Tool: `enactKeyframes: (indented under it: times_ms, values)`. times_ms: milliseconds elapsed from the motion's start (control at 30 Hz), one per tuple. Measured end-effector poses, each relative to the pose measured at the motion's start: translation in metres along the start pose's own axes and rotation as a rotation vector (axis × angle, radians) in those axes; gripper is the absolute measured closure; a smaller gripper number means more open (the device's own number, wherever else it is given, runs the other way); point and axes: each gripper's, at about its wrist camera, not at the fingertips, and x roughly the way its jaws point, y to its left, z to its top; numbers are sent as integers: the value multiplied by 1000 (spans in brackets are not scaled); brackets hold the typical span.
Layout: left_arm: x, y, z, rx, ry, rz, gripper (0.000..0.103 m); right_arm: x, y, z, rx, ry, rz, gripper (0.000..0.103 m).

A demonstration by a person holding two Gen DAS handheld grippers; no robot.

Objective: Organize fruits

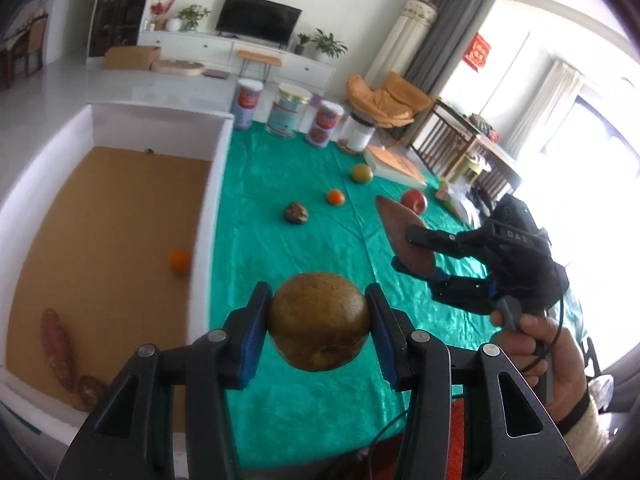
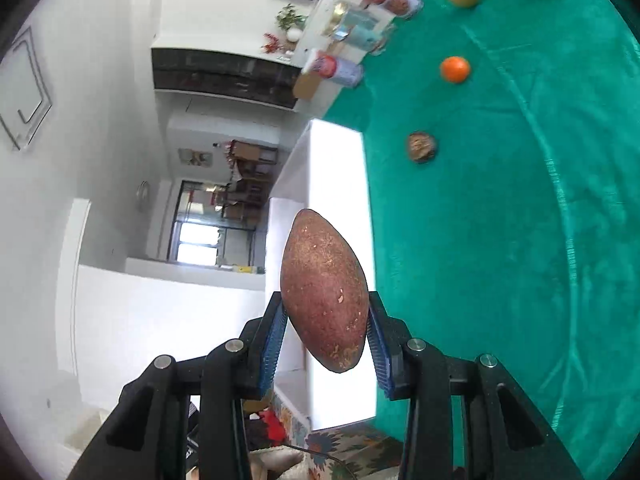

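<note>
My left gripper [image 1: 319, 322] is shut on a round brown-green fruit [image 1: 319, 322], held above the green cloth [image 1: 300, 392] beside the white box [image 1: 208, 216]. My right gripper [image 2: 326, 334] is shut on a reddish sweet potato [image 2: 324, 292]; it shows in the left wrist view [image 1: 408, 240] held above the cloth. The box holds an orange [image 1: 179, 260] and two sweet potatoes [image 1: 58, 346]. On the cloth lie a dark brown fruit [image 1: 296, 213], an orange [image 1: 335, 197], a yellow-green fruit [image 1: 362, 173] and a red apple [image 1: 414, 201].
Several cans and jars [image 1: 289, 114] stand along the cloth's far edge, with a flat book or box [image 1: 396, 166] at the far right. The box's white wall [image 2: 340, 208] lies ahead of my right gripper. Room furniture stands beyond.
</note>
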Motion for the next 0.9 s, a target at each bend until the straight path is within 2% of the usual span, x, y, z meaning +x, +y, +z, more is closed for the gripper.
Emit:
enactKeyframes:
  times_ms: [100, 167, 267, 333, 467, 667, 800, 833, 867, 900]
  values:
    - [-14, 38, 11, -48, -52, 102, 54, 54, 46, -12, -88, 80, 35, 64]
    - [-10, 71, 14, -104, -49, 179, 54, 97, 73, -21, -162, 136, 17, 64]
    - [4, 118, 7, -180, -15, 298, 54, 160, 98, -39, -282, 209, -77, 64]
    - [13, 144, -2, -213, 14, 373, 54, 196, 106, -52, -380, 240, -173, 64]
    - [23, 181, -15, -277, 63, 422, 54, 252, 109, -78, -562, 293, -341, 64]
    - [31, 193, -21, -272, 82, 479, 54, 285, 105, -95, -734, 311, -511, 63]
    - [38, 196, -28, -275, 111, 493, 53, 276, 104, -92, -765, 284, -504, 62]
    - [40, 195, -27, -273, 119, 502, 53, 274, 106, -92, -769, 275, -503, 59]
    - [38, 193, -27, -261, 104, 512, 52, 270, 109, -90, -773, 259, -498, 50]
    - [36, 190, -26, -247, 86, 531, 45, 264, 111, -89, -776, 237, -492, 42]
